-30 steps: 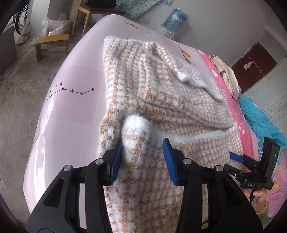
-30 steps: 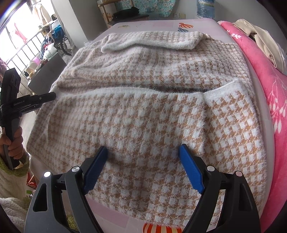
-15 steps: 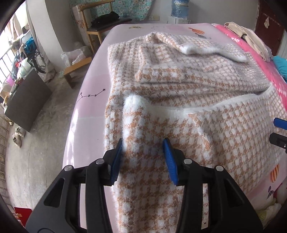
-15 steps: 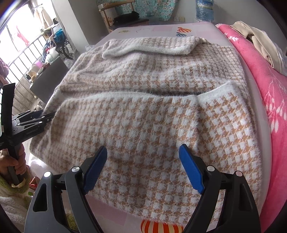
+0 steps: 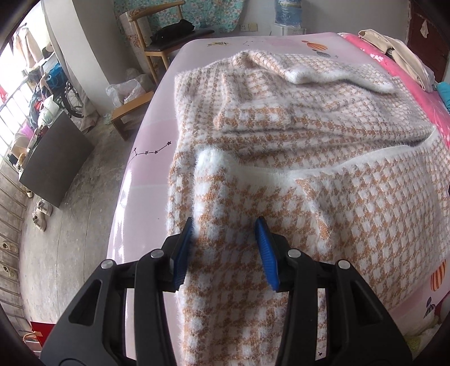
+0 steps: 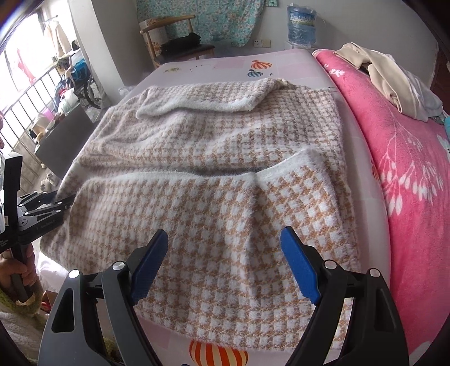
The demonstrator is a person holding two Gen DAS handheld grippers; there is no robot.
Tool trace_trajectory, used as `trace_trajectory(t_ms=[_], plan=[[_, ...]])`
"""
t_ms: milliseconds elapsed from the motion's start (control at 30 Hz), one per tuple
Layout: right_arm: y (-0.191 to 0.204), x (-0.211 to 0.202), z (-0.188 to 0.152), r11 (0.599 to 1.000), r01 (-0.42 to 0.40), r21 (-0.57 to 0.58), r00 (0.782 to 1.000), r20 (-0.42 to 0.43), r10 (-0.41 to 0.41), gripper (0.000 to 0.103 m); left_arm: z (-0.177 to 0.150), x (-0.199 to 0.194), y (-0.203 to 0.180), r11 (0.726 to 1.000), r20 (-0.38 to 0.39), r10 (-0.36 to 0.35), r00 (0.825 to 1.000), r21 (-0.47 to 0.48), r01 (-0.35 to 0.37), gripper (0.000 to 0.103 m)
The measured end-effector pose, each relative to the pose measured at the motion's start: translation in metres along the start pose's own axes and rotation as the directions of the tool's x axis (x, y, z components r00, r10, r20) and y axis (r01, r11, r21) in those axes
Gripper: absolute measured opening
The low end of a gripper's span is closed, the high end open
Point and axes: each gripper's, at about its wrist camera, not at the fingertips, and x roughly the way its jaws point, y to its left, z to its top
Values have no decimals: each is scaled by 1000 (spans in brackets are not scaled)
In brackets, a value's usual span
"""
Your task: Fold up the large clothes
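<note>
Showing a fuzzy orange-and-white houndstooth knitted garment (image 6: 213, 180) spread across a pale pink printed bed sheet (image 5: 149, 157), its near portion folded up over the rest so that a white fluffy edge (image 6: 157, 176) runs crosswise through the middle; a second white-lined flap (image 6: 208, 98) lies turned over at the far end. Left wrist view: the left gripper (image 5: 225, 242), with blue ribbed pads (image 5: 265, 253) on black jaws, stands partly open astride a raised ridge of the knit near the garment's left side; the fabric sits between the pads, the left pad against its flank, but whether the pads actually pinch it cannot be told. Right wrist view: the right gripper (image 6: 225, 264) is spread wide above the near folded panel, nothing between its pads and no cloth gripped. At the left margin of that view the left gripper appears again (image 6: 36, 214), held by a hand (image 6: 19, 278) at the garment's left edge. Along the right lies a bright pink floral blanket (image 6: 407, 169) bearing a heap of beige clothing (image 6: 388, 76). Background: a wooden chair (image 6: 174, 42) and a blue water bottle (image 6: 302, 26)
</note>
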Motion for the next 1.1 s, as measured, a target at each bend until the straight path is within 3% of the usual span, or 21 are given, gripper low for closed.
trace_trajectory(t_ms=[567,1100], plan=[[-20,-2,3,998,54,31,999,3,-54,80,0,0,-4,1000,-3,18,1000,16,-18,42],[-64,-10,2,989,91,118,995,29,-95,80,0,0,-7,999,-3,44,999,28,-44,42]])
